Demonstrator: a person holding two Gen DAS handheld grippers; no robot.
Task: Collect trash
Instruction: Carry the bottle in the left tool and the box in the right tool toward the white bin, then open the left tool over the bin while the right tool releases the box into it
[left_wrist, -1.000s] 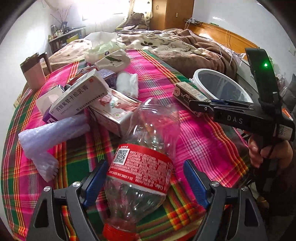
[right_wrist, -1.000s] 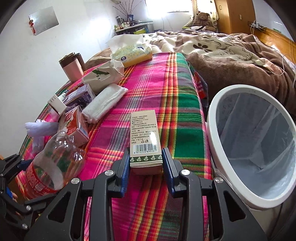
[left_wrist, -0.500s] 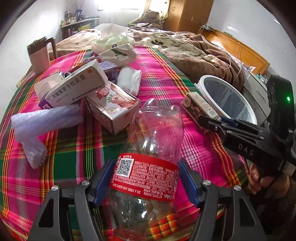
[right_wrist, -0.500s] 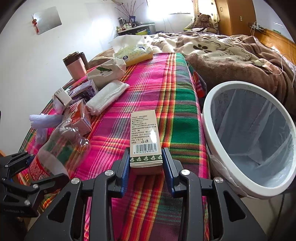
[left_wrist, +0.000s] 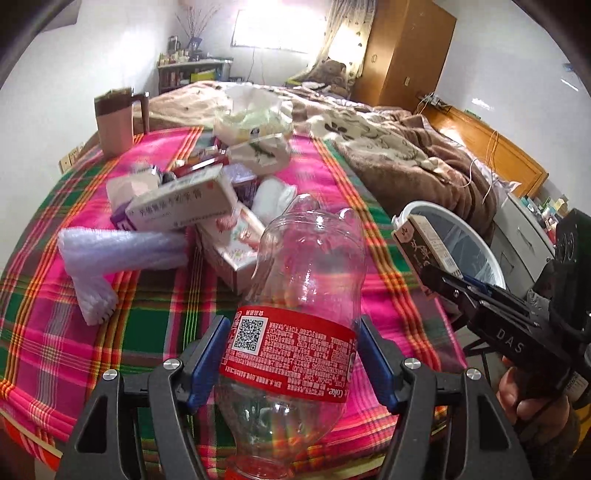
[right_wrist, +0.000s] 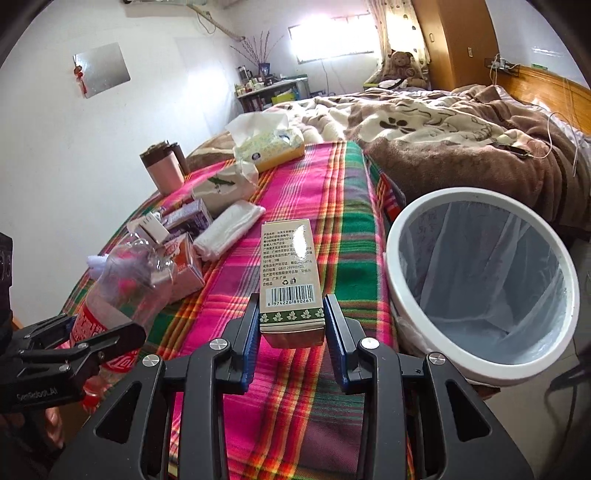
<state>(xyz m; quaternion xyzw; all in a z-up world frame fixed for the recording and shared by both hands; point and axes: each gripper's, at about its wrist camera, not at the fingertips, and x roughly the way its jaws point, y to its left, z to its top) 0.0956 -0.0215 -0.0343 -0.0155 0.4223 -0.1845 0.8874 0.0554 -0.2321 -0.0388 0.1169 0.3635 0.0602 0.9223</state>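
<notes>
My left gripper (left_wrist: 291, 354) is shut on an empty clear plastic bottle (left_wrist: 306, 280) with a red label, held tilted above the plaid table's near edge. The bottle (right_wrist: 125, 288) also shows at the left of the right wrist view. My right gripper (right_wrist: 291, 321) is shut on a small beige carton (right_wrist: 290, 273) with a barcode, held above the table near its right edge. The carton (left_wrist: 421, 243) shows at the right of the left wrist view. A white bin (right_wrist: 406, 291) lined with a clear bag stands just right of the table.
On the plaid tablecloth (left_wrist: 155, 310) lie a medicine box (left_wrist: 184, 205), a pink carton (left_wrist: 236, 247), a foam roll (left_wrist: 122, 251), folded tissue (right_wrist: 229, 229), a tissue pack (right_wrist: 269, 147) and a pink mug (left_wrist: 116, 123). A bed with a brown blanket (right_wrist: 461, 140) is behind.
My left gripper closed on the bottle and lifted it off the table, tilting it up. My right gripper lifted the carton slightly, and the bin looks nearer.
</notes>
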